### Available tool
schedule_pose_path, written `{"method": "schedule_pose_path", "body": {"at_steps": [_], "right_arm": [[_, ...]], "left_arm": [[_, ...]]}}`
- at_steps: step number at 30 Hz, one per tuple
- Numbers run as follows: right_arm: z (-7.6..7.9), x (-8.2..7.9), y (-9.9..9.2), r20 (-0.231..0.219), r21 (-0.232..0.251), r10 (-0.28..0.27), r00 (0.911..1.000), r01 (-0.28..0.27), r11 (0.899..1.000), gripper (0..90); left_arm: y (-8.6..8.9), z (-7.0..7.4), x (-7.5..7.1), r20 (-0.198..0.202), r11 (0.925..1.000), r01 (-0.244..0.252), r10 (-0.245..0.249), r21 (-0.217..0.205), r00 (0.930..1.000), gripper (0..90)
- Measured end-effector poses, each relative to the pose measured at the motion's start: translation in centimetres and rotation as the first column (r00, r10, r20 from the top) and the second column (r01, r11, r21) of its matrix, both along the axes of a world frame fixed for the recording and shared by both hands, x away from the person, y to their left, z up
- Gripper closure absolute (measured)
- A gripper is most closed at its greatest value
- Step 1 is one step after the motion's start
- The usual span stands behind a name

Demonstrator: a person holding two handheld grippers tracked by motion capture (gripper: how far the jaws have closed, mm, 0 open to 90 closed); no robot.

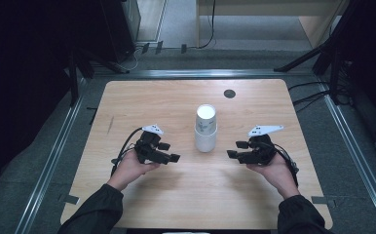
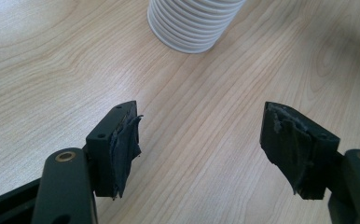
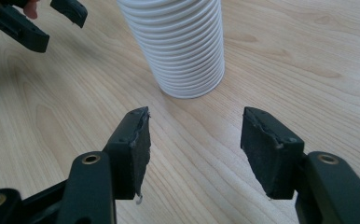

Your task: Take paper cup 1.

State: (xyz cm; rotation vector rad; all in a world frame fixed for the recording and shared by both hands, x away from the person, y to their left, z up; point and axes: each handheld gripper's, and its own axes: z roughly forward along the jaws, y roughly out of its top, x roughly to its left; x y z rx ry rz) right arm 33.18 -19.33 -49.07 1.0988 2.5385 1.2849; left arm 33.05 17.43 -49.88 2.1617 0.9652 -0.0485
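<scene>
A stack of white ribbed paper cups stands upside down in the middle of the wooden table. My left gripper rests to the left of the stack, its jaws apart with nothing between them. In the left gripper view the gripper points at the bare wood, with the stack a short way ahead. My right gripper sits to the right of the stack, jaws also apart and empty. The right gripper view has the gripper facing the stack, with the left gripper beyond it.
A round dark grommet sits in the tabletop near the far edge. Dark stands and cables stand beyond the table's right corner, and a dark cabinet at the far left. Bare wood surrounds the stack.
</scene>
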Motion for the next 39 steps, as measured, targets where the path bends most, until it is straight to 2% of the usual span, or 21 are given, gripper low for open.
{"method": "schedule_pose_path", "body": {"at_steps": [3, 9, 15, 16, 19, 25, 26, 31, 33, 38, 39], "right_arm": [[0.1, 0.0, 0.1, 0.007, -0.016, 0.002, 1.0, -0.002, 1.0, 41.1], [-0.2, -0.4, 0.4, 0.02, -0.061, 0.061, 0.998, -0.059, 0.996, 47.5], [-0.1, -0.5, 0.7, 0.027, -0.066, 0.072, 0.997, -0.07, 0.995, 47.0], [-0.2, -0.5, 0.8, 0.028, -0.094, 0.082, 0.9963, -0.079, 0.992, 44.5], [-0.2, -0.4, 0.8, 0.018, -0.121, 0.086, 0.9962, -0.083, 0.989, 43.3], [-0.1, -0.4, 0.7, 0.017, -0.106, 0.09, 0.9958, -0.087, 0.991, 41.6], [-0.1, -0.5, 0.7, 0.023, -0.112, 0.103, 0.9945, -0.099, 0.989, 38.6], [-0.1, -0.6, 0.7, 0.026, -0.124, 0.116, 0.9929, -0.112, 0.986, 36.7], [0.1, -0.5, 0.8, 0.035, -0.118, 0.122, 0.9919, -0.117, 0.986, 34.9], [1.0, 0.0, 0.9, 0.048, -0.105, 0.137, 0.9894, -0.131, 0.986, 32.7], [1.8, 0.4, 1.0, 0.043, -0.117, 0.147, 0.9883, -0.141, 0.983, 33.0]], "left_arm": [[0.0, 0.0, 0.0, 0.008, 1.0, 0.001, -0.001, 0.01, 1.0, 28.3], [0.1, 0.2, -0.1, 0.017, 0.9993, -0.01, 0.009, 0.036, 0.9998, 28.3], [0.3, 0.3, -0.1, 0.027, 0.9993, -0.014, 0.013, 0.035, 0.9996, 28.2], [0.3, 0.3, -0.1, 0.033, 0.9991, -0.012, 0.01, 0.04, 0.9994, 28.2], [0.4, 0.3, -0.2, 0.038, 0.9992, -0.01, 0.008, 0.04, 0.9992, 28.0], [0.2, 0.4, -0.3, 0.048, 0.9983, 0.011, -0.013, 0.058, 0.9987, 27.6], [0.1, 0.5, -0.3, 0.057, 0.9975, 0.019, -0.023, 0.067, 0.9981, 27.4], [0.0, 0.4, -0.4, 0.054, 0.9977, 0.027, -0.03, 0.062, 0.9981, 27.3], [0.1, 0.4, -0.4, 0.055, 0.9966, 0.039, -0.043, 0.072, 0.9975, 27.0], [0.2, 0.5, -0.5, 0.057, 0.9974, 0.041, -0.044, 0.059, 0.9974, 26.7], [0.3, 0.6, -0.5, 0.057, 0.9973, 0.044, -0.048, 0.059, 0.9972, 26.7]]}}
